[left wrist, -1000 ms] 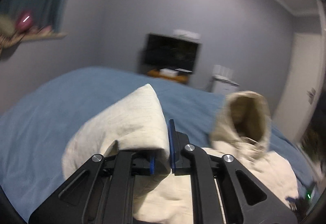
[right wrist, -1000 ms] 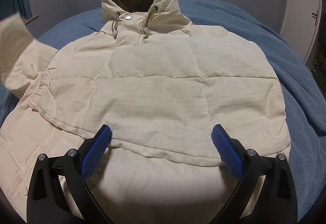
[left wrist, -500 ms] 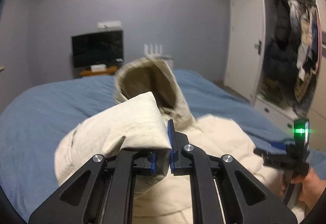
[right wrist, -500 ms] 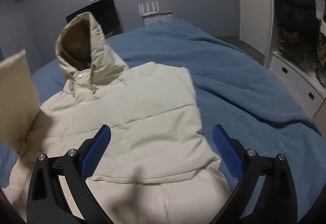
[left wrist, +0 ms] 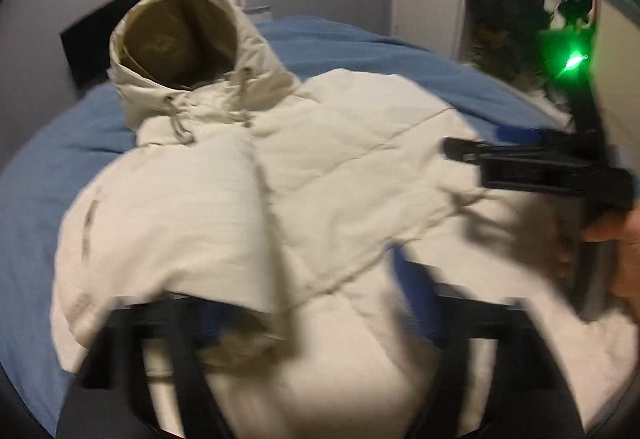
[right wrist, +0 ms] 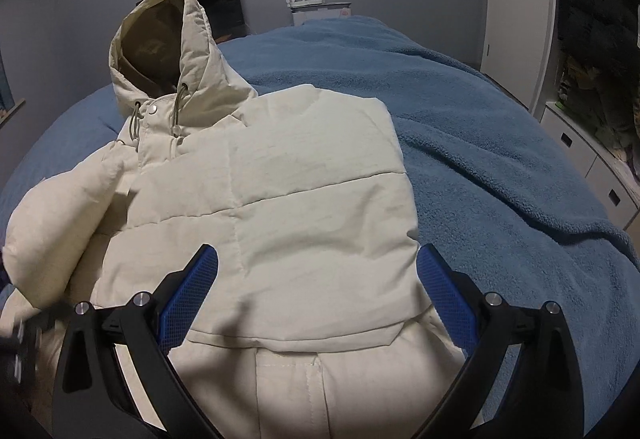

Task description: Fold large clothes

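A cream padded jacket point(right wrist: 304, 207) lies spread front-up on the blue bed point(right wrist: 500, 143), straight ahead of both claws, its hood point(right wrist: 168, 51) standing up at the far end with the drawcords hanging at the collar. The right claw point(right wrist: 316, 291) hovers over the lower part of the jacket with its blue pads wide apart and nothing between them; the jacket's right edge runs just inside its right finger. A sleeve point(left wrist: 168, 223) lies folded across the jacket's body, in front of the left claw point(left wrist: 316, 303). That view is badly smeared, but its fingers look spread apart, with the sleeve's cuff draped over the left one rather than pinched. To the right of the left claw, the other tool shows, held in a hand point(left wrist: 616, 239). Beyond the bed stands a wardrobe point(right wrist: 592, 87).
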The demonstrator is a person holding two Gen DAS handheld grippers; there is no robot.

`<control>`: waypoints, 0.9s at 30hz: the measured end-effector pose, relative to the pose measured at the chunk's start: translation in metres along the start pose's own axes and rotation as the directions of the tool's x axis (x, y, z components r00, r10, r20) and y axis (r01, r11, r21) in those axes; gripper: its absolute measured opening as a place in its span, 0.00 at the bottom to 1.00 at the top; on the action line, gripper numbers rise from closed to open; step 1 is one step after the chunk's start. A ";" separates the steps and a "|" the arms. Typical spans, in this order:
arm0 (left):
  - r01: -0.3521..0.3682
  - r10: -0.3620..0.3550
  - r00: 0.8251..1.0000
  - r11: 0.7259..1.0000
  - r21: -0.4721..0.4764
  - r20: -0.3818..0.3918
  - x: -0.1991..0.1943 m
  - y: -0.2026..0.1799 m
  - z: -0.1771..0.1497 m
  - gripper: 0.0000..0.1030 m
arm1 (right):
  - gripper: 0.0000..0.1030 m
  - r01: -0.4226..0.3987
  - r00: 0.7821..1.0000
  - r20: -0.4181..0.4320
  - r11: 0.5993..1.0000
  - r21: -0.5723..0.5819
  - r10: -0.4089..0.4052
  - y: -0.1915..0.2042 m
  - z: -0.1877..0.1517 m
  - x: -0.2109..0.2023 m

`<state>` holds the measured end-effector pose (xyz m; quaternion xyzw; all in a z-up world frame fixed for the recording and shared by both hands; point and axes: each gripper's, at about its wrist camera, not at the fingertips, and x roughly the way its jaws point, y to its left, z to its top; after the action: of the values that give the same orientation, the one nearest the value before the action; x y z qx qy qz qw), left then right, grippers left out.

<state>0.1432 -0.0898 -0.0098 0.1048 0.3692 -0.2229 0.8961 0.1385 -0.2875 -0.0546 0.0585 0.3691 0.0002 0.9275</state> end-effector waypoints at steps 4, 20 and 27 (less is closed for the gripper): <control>0.023 -0.024 0.999 0.999 -0.036 -0.024 -0.030 0.014 -0.005 0.80 | 0.92 -0.006 1.000 0.001 1.000 -0.001 0.006 0.002 0.003 -0.009; -0.264 0.256 0.964 0.906 -0.332 -0.068 -0.065 0.188 -0.027 0.85 | 0.92 -0.274 0.954 -0.018 0.844 -0.461 0.300 0.175 -0.008 -0.080; -0.239 0.219 0.971 0.892 -0.383 -0.096 -0.058 0.201 -0.035 0.85 | 0.92 -0.297 0.950 -0.099 0.759 -0.579 0.296 0.247 -0.028 -0.051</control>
<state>0.1811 0.1176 0.0108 -0.0281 0.4139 -0.0348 0.9092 0.0928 -0.0413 -0.0130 -0.1729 0.3377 0.2610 0.8877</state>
